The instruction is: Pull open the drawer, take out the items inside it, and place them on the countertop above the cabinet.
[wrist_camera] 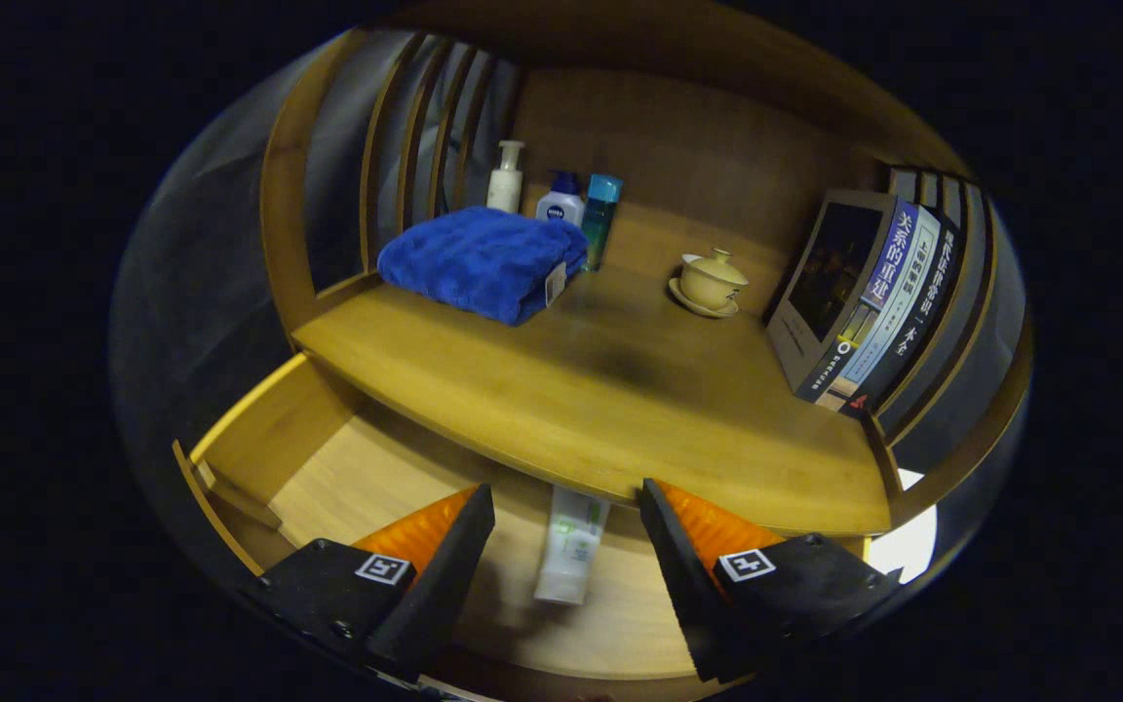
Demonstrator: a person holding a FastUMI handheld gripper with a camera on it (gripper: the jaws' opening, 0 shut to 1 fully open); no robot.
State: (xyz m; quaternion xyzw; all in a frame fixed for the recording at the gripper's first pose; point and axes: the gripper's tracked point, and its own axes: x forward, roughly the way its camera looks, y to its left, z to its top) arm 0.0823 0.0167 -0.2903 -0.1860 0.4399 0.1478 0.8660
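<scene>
The wooden drawer (269, 439) stands pulled open below the countertop (600, 390). A white tube with green print (571, 546) lies on the drawer floor, its far end tucked under the countertop's front edge. My gripper (566, 502) hovers over the drawer, open, with the tube lying between and below the two fingers. Neither finger touches the tube.
On the countertop sit a folded blue towel (484, 258), three bottles (561, 200) behind it, a lidded cup on a saucer (711, 283), and leaning books (864, 302) at the right. Slatted side panels (425, 146) close both ends. The drawer's left wall (230, 487) is near the left finger.
</scene>
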